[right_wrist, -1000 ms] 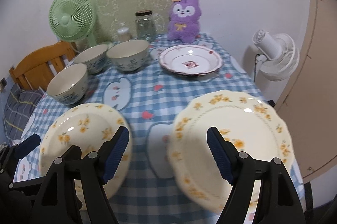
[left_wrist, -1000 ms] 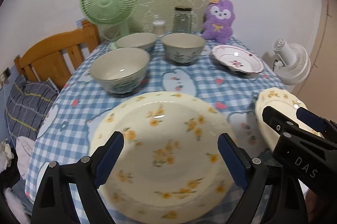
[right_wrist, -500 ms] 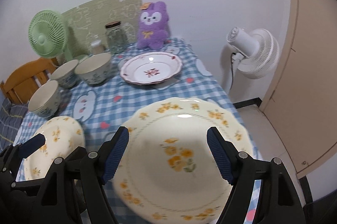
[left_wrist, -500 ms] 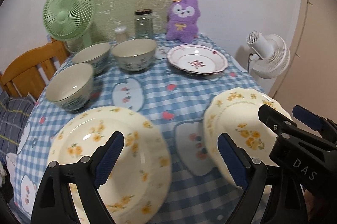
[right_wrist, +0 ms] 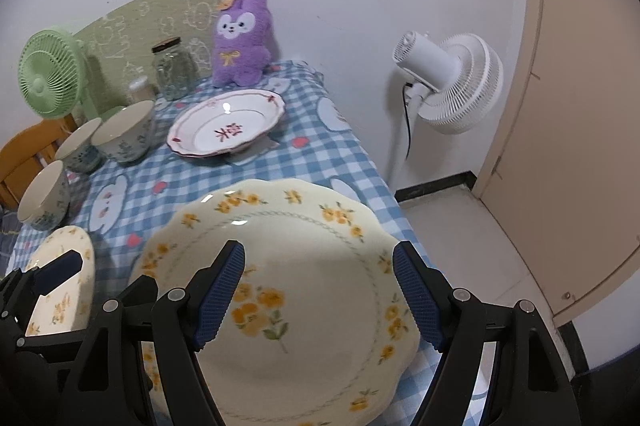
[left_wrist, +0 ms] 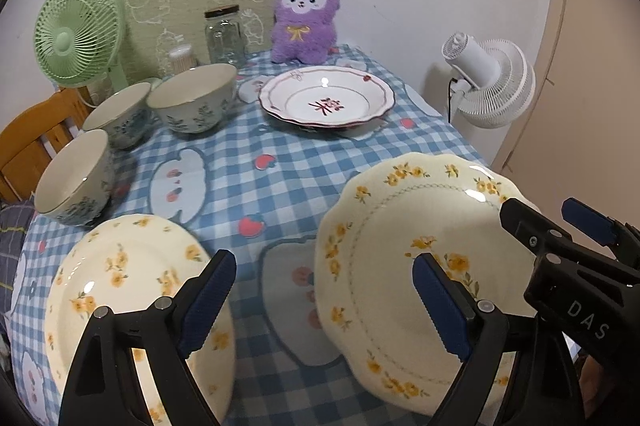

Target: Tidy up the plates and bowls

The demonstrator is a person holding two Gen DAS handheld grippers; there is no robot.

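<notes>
Two cream plates with yellow flowers lie at the near edge of the checked table: one at the left point(left_wrist: 120, 278) and one at the right point(left_wrist: 404, 226). My left gripper point(left_wrist: 324, 306) is open and hovers between them, empty. My right gripper point(right_wrist: 318, 294) is open above the right plate point(right_wrist: 296, 266), its jaws spread over the plate's middle. It shows in the left wrist view point(left_wrist: 560, 230) at the right. A white plate with a red rim point(left_wrist: 326, 99) sits at the back. Three floral bowls point(left_wrist: 192, 101) point(left_wrist: 120, 113) point(left_wrist: 74, 177) stand at the left.
A green fan point(left_wrist: 76, 29), a glass jar point(left_wrist: 224, 35), a small lidded jar point(left_wrist: 182, 57) and a purple plush toy point(left_wrist: 304, 17) line the back edge. A white fan point(left_wrist: 492, 81) stands off the table's right side. A wooden chair point(left_wrist: 32, 141) is at the left.
Both grippers have swung to the right. The left one left the left plate's middle and now hovers between the plates. The right one now hovers over the right plate.
</notes>
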